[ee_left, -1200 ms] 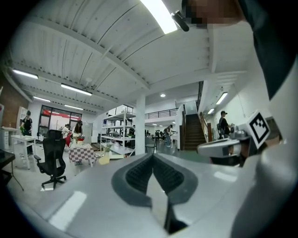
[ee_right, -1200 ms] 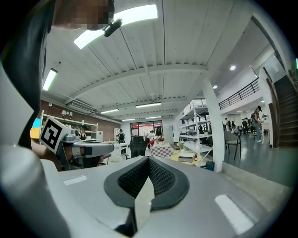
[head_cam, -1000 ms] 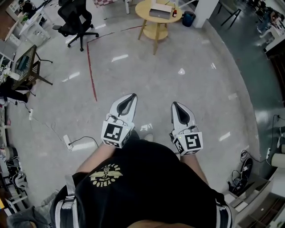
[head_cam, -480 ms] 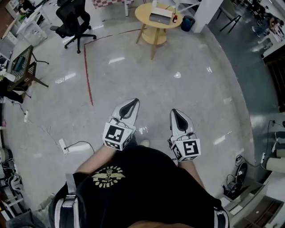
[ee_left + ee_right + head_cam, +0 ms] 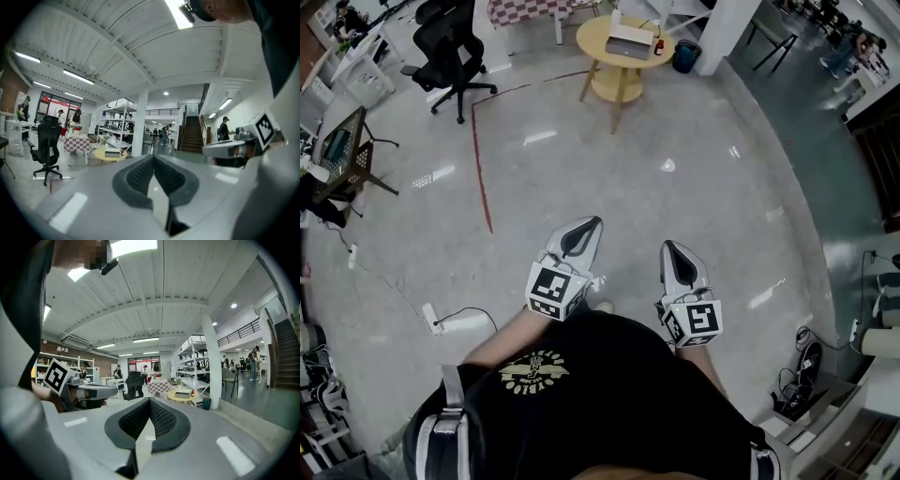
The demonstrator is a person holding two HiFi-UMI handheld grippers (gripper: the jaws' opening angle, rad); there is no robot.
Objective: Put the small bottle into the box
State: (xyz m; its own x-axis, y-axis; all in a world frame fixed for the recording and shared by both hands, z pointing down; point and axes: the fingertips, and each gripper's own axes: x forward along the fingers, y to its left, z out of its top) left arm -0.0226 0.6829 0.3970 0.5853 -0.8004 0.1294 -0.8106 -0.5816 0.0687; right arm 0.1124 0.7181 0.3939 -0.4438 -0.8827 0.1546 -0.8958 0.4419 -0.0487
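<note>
Both grippers sit well short of the round table [image 5: 595, 45], side by side over the floor [image 5: 694, 169], just ahead of the person's black shirt [image 5: 600, 384]. Left gripper [image 5: 592, 222]: jaws pressed together, nothing between them. Right gripper [image 5: 667, 246]: also pressed together, empty. The small bottle [image 5: 657, 44] stands on the table top just right of the box [image 5: 629, 40]; contact between the two is unclear. The box lies near the table's middle. A black office chair [image 5: 450, 42] is left of the table and a blue bin [image 5: 683, 57] is just right of it.
</note>
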